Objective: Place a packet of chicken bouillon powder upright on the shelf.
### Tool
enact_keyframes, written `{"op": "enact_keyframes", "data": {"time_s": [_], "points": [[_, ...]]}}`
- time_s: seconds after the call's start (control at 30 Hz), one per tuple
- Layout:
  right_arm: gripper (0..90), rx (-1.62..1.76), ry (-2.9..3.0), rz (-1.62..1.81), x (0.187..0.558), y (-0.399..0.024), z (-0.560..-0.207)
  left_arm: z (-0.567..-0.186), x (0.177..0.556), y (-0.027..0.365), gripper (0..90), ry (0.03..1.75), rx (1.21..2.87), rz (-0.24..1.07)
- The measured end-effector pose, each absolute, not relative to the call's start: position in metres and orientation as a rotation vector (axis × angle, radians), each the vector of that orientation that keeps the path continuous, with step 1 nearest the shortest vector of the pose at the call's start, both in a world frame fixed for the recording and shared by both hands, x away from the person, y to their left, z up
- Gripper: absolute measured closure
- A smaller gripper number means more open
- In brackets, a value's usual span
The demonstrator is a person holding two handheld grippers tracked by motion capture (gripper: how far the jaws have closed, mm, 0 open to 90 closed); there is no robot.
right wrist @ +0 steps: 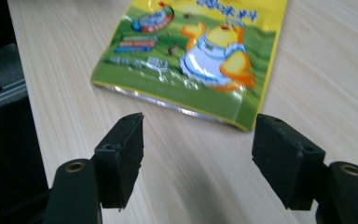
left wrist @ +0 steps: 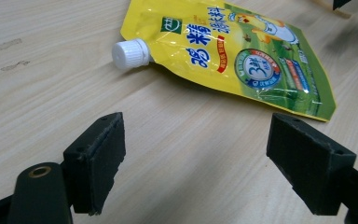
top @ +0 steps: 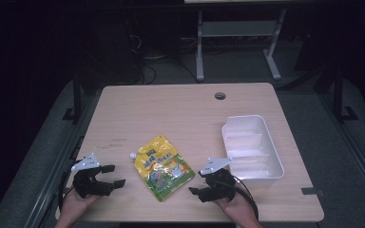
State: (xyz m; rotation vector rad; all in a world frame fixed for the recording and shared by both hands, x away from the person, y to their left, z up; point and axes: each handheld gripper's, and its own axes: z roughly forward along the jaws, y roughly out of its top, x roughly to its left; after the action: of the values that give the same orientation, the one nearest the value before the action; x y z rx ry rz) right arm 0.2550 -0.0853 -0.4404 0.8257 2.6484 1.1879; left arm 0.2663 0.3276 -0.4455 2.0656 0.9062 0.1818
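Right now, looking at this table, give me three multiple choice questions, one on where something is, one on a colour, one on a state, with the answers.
1. Where does the yellow pouch lie?
A. inside the white bin
B. flat on the table between the two grippers
C. on the floor

2. What colour is the pouch's screw cap?
A. white
B. red
C. black

3. How do the left gripper and right gripper stand?
A. both shut on the pouch
B. one holds the bin
C. both open, holding nothing

Answers: 1 B, it rests on the table, left of the white bin. 2 A, the left gripper view shows it white. 3 C, bare wood shows between both pairs of jaws.
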Motion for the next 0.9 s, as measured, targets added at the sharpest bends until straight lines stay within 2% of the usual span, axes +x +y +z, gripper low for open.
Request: {"op": "enact_keyframes", "data": {"time_s": [0.2, 0.27, 0.3, 0.33, 0.53, 0.9], "points": [[36.5, 0.746, 2.663, 1.250, 0.261, -0.059, -0.432, -0.445, 0.268, 0.331, 19.0, 0.923, 2.046, 0.173], [42.0, 0.706, 2.683, 1.233, 0.261, -0.049, -0.430, -0.445, 0.269, 0.331, 19.0, 0.932, 2.039, 0.165], [42.0, 0.706, 2.683, 1.233, 0.261, -0.049, -0.430, -0.445, 0.269, 0.331, 19.0, 0.932, 2.039, 0.165], [48.7, 0.677, 2.703, 1.220, 0.263, -0.040, -0.429, -0.444, 0.270, 0.330, 19.0, 0.937, 2.024, 0.154], [62.1, 0.667, 2.746, 1.126, 0.272, -0.024, -0.436, -0.438, 0.273, 0.322, 18.9, 0.953, 1.982, 0.181], [61.0, 0.733, 2.760, 1.062, 0.275, -0.021, -0.449, -0.421, 0.295, 0.313, 18.6, 0.972, 1.955, 0.147]]}}
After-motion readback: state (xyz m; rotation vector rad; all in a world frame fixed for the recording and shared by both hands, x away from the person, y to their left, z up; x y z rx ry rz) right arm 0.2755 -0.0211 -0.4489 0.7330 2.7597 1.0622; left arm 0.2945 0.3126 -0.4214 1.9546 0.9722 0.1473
